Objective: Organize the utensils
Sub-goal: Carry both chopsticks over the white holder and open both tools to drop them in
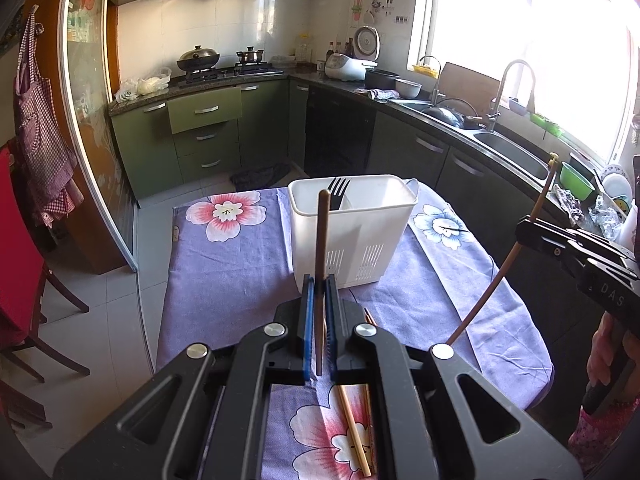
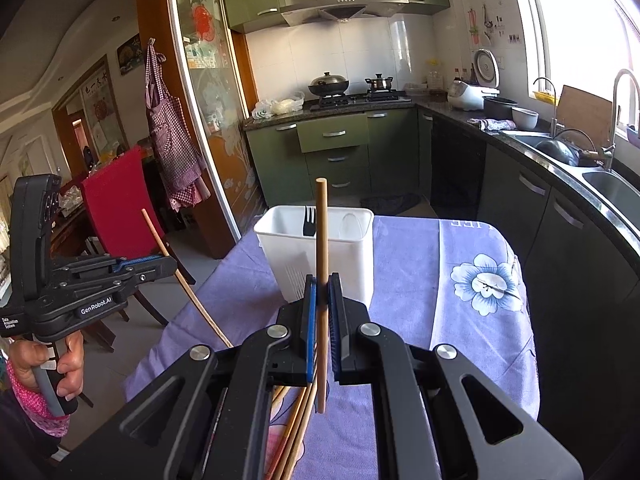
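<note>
- Left wrist view: the left tool [image 1: 319, 280] pinches a brown chopstick [image 1: 321, 256] between its blue pads [image 1: 309, 312]. The stick stands almost straight up.
- Right wrist view: the right tool [image 2: 322, 280] pinches another chopstick [image 2: 321, 264] the same way — upright, with its top end above the tool and its low end hanging under it.
- Each tool shows in the other's view too. The right one is at the far right, holding its thin stick tilted. The left one is at the far left, and its stick leans as well.
- A white utensil holder [image 1: 352, 232] stands on the worktop just past both tools. It has slots low on its front wall.
- A black fork [image 1: 337, 196] stands inside the holder with its prongs up. In the right wrist view the fork is in the left part of the box.
- More chopsticks [image 2: 294, 432] lie flat on the worktop under the tools — a small loose bunch.
- The worktop has a purple cloth [image 1: 224, 264] with big flowers on it.
- Farther off is a kitchen: green cabinets [image 1: 204, 128], a stove with pots [image 1: 222, 64], a sink with a tall tap [image 1: 516, 120] and a bright window.
- A red chair [image 2: 120, 208] stands to the left, and a checked apron [image 2: 172, 152] hangs by the door.
</note>
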`<state>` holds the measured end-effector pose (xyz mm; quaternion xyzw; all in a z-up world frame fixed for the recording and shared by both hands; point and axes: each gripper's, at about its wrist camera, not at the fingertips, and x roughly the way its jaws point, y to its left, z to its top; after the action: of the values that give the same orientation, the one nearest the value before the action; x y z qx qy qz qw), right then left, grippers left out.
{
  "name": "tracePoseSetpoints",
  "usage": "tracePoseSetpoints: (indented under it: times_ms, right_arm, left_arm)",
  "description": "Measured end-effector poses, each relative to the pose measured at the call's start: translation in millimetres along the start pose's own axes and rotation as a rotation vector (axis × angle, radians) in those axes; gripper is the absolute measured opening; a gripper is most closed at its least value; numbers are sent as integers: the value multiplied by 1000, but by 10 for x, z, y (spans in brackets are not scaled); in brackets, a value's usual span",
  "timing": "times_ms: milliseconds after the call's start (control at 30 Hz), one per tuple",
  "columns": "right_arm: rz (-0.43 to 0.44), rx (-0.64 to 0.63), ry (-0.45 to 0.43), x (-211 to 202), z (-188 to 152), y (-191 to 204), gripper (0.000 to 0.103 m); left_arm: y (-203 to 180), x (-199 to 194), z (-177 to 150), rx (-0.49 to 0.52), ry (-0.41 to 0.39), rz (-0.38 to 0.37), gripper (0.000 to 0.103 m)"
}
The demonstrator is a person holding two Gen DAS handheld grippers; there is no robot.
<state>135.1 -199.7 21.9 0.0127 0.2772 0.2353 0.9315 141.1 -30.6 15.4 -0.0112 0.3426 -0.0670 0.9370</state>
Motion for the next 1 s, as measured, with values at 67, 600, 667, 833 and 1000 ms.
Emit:
tracePoseSetpoints:
  times_ms: [67,600,667,833,1000]
  right_arm:
    - [10,-8,-18,-27,117,27,7]
    - [52,-3,-208,-75,1556,96,7]
    - [37,12,-211,51,1721,31,7]
    - [-8,46,-185,504,1876,-183,7]
    - [-16,57,-106,1003,1683,-340,7]
  left_arm:
    - [-15,-22,50,8,-9,-4,5]
    - [-187,-635,1121,70,-216,-17,5]
    - [-201,-621,1289,71,-247,-6,5]
    - [-185,-255,1537,56,-254,10,5]
    - [-112,339,1551,39,-190,29,5]
